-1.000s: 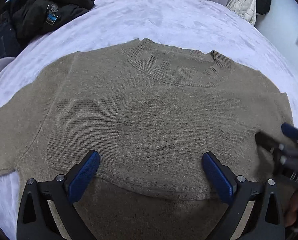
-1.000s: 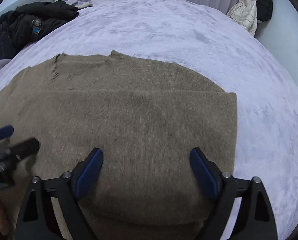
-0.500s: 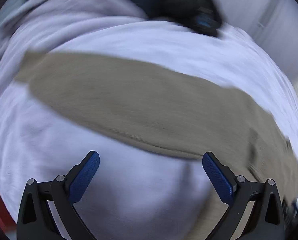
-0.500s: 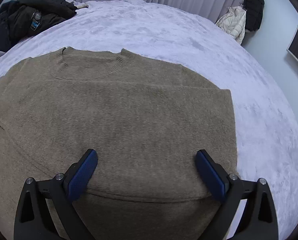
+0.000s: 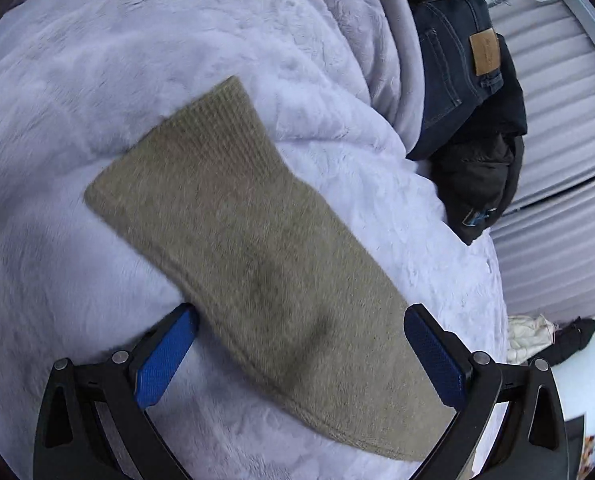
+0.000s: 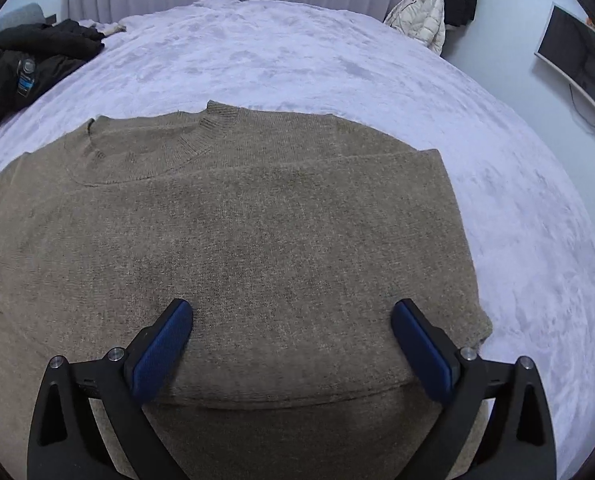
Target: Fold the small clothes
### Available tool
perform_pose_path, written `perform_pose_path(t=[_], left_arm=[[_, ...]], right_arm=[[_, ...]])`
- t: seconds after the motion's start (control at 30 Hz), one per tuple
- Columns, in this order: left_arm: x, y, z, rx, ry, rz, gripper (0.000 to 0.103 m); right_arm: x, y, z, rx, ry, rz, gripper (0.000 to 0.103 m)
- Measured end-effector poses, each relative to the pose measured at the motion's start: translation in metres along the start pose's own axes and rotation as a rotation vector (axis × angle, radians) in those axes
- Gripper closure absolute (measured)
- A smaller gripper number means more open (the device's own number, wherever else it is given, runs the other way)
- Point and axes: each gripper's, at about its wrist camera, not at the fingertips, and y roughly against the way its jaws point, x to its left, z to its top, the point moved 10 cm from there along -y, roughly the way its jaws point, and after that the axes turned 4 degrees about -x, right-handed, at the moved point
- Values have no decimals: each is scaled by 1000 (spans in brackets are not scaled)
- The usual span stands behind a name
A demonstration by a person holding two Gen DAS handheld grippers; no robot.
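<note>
Now the olive sweater [image 6: 233, 248] lies flat on the lilac blanket [image 6: 337, 64] of the bed, neck band toward the far side, its right side already folded in to a straight edge. A second ago the left gripper [image 5: 301, 360] looked square across the sweater's chest beside the other tool; since then it has swung hard to the left and now looks down along the outstretched left sleeve [image 5: 249, 248], whose ribbed cuff points away toward the bunched blanket. I take that to mean the right half is done and the left sleeve is next to be brought in.

That left tool hangs low over the sleeve's shoulder end, its blue pads spread wide with the cloth passing between and under them; it grips nothing that I can see. The right gripper [image 6: 291, 344] has hardly moved, poised above the lower chest with its jaws equally wide and nothing between them.

Further out, dark jeans [image 5: 453, 60] and a black jacket [image 5: 481, 168] sit heaped at the bed's edge, and a pale puffer coat [image 6: 421, 12] hangs by the far wall.
</note>
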Motion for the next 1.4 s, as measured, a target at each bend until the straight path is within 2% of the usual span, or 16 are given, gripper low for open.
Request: perform_pose_path(t=[0.13,0.2,0.27,0.33,0.37,0.43,0.5,0.73,0.8,0.83,1.0,1.13,1.2,1.3,1.33,1.4], left_arm=[[-9,-5,13,-9,-32,-39,1],[-8,-4,20,-17,-23,-55,4],[-7,1,26,-47,-45,-45,24],[1,-2,28,-32,-56,-48,59],[7,-3,28,-23,-42,-59,64],[17,-3,30,-17,-8,-101,74],[21,-2,31,-18,11,-131,75],[24,2,32,-37,16,-169,75],[24,2,33,-45,11,-157,75],[23,1,33,-48,4,-152,81],[19,6,33,-62,-23,-108,88],[-5,27,34,-145,-162,-8,90],[-22,39,35,-179,-216,11,90],[-52,55,35,-206,-284,27,91],[-63,59,34,-213,-312,31,91],[-88,63,25,-218,-382,43,91]], right_arm=[[41,14,3,-33,105,-33,2],[57,21,6,-58,161,-90,2],[69,29,9,-95,213,-125,2],[95,39,9,-101,245,8,2],[103,47,13,-120,247,36,2],[114,62,22,-173,256,24,2],[130,67,32,-187,253,59,2],[213,40,40,-54,274,124,2],[237,35,30,-22,274,146,2],[250,34,26,-16,283,148,2],[303,44,20,-83,373,60,2],[345,62,15,-104,425,86,2],[366,74,9,-107,451,144,2],[399,106,-10,-83,545,382,3],[398,118,-12,-103,556,426,3],[374,129,-6,-146,545,398,3]])
